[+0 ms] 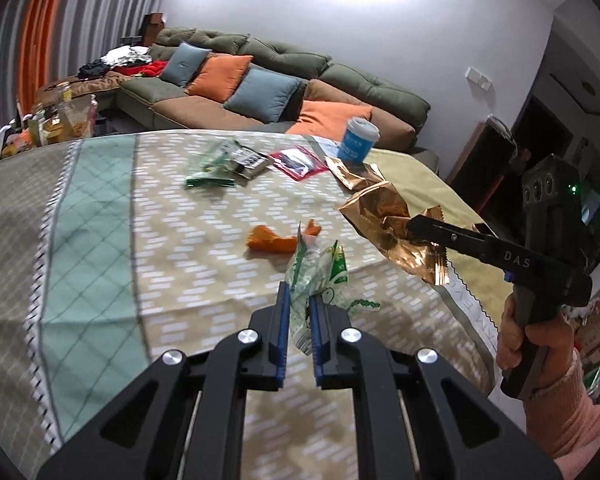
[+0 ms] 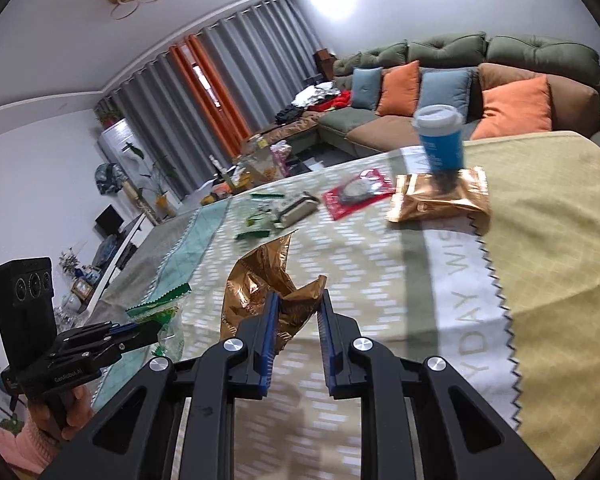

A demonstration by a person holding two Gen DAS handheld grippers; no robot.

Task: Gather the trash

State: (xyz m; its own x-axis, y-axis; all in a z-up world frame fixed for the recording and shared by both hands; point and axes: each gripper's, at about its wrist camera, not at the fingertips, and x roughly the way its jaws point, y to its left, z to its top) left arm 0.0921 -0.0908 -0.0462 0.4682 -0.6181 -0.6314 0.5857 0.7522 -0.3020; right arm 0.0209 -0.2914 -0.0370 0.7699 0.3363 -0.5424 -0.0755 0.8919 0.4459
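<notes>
Trash is being picked off the cloth-covered worktop (image 1: pixel 179 216): the left tool (image 1: pixel 298 300) is clamped on a green-and-clear wrapper (image 1: pixel 320 272), the right tool (image 2: pixel 297 304) on a crumpled gold wrapper (image 2: pixel 259 280), both lifted clear; next, probably, a bin, none visible.

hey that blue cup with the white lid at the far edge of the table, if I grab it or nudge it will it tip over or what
The blue cup stands upright and tall for its narrow base, so a nudge near the top would probably tip it. It looks like a disposable paper cup, likely light and easily crushed. A gold wrapper lies against its foot and might drag along.
</notes>
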